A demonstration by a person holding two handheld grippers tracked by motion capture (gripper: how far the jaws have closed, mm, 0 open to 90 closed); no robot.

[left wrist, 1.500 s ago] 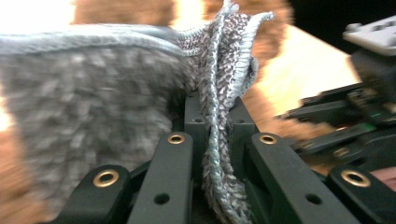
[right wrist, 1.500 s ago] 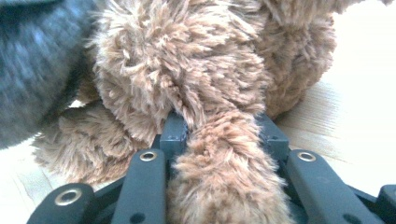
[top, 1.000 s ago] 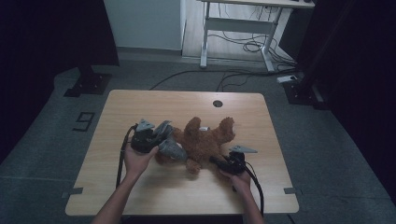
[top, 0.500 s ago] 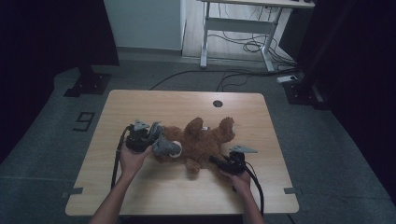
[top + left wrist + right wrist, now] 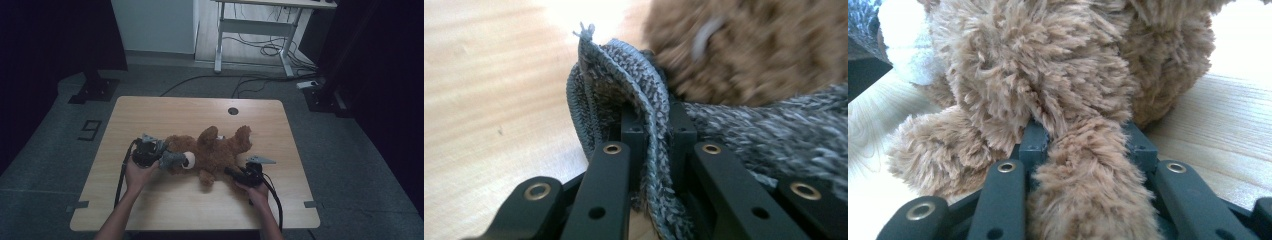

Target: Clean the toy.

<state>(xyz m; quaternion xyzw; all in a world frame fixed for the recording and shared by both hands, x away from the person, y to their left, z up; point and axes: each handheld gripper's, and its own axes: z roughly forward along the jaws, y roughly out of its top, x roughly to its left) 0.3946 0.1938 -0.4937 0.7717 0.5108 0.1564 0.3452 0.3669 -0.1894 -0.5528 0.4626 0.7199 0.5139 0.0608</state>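
The brown teddy bear [image 5: 215, 152] lies on its back mid-table [image 5: 150, 210], a grey knit garment [image 5: 172, 160] at its head end. The left gripper [image 5: 651, 125] pinches the knit's folded edge; the right gripper [image 5: 1083, 145] clamps a furry limb. Thin fabric could slip from the jaws or snag on the fur if tugged hard. Bare wood surrounds the bear, edges well apart.

Black claws [image 5: 651, 150], brass-ringed screw holes

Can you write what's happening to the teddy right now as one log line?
left gripper: shut on grey knitted cloth | right gripper: shut on teddy bear limb | bear lying on wooden table
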